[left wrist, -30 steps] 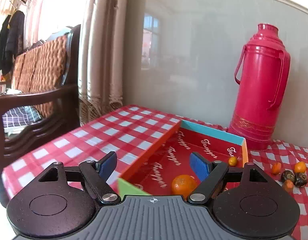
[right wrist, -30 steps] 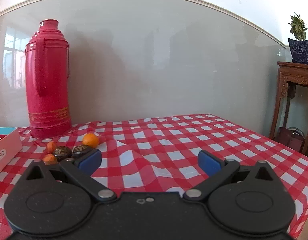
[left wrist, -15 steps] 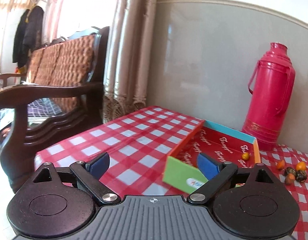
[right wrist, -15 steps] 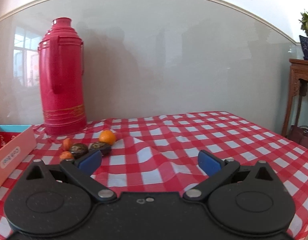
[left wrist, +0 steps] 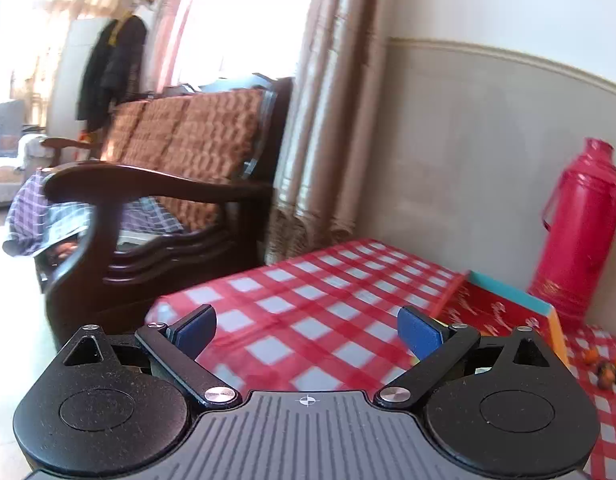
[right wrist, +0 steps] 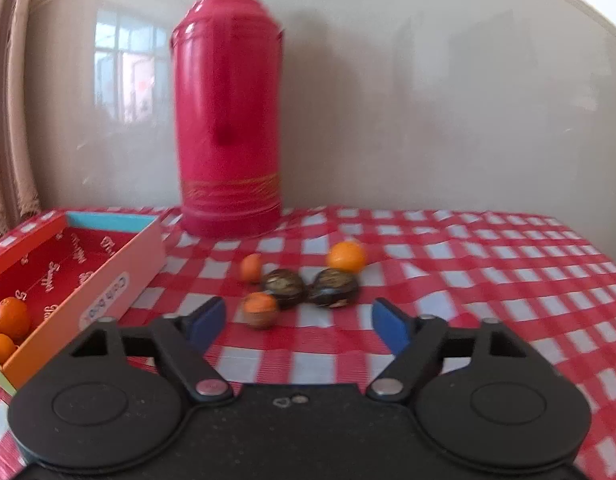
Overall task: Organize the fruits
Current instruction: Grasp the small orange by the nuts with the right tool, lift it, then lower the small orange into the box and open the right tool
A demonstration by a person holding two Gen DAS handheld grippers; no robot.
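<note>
In the right wrist view a cluster of small fruits lies on the checked tablecloth: a round orange (right wrist: pixel 345 256), a small orange one (right wrist: pixel 250 268), two dark brown ones (right wrist: pixel 284 288) (right wrist: pixel 334 288) and an orange-brown one (right wrist: pixel 260 310). My right gripper (right wrist: pixel 296 322) is open and empty, just in front of the cluster. A red box (right wrist: pixel 120 276) at the left holds two oranges (right wrist: pixel 12 316) (right wrist: pixel 0 347). My left gripper (left wrist: pixel 306 330) is open and empty over the table's left end, left of the box (left wrist: pixel 519 300). The cluster shows far right (left wrist: pixel 605 368).
A tall pink thermos (right wrist: pixel 228 128) stands behind the fruits against the grey wall; it also shows in the left wrist view (left wrist: pixel 579 232). A dark wooden armchair (left wrist: pixel 156 208) and a curtain (left wrist: pixel 331 120) are beyond the table's left edge.
My left gripper has pulled back and swung left, away from the box. My right gripper has turned left toward the fruit cluster, which now lies between its fingers' line.
</note>
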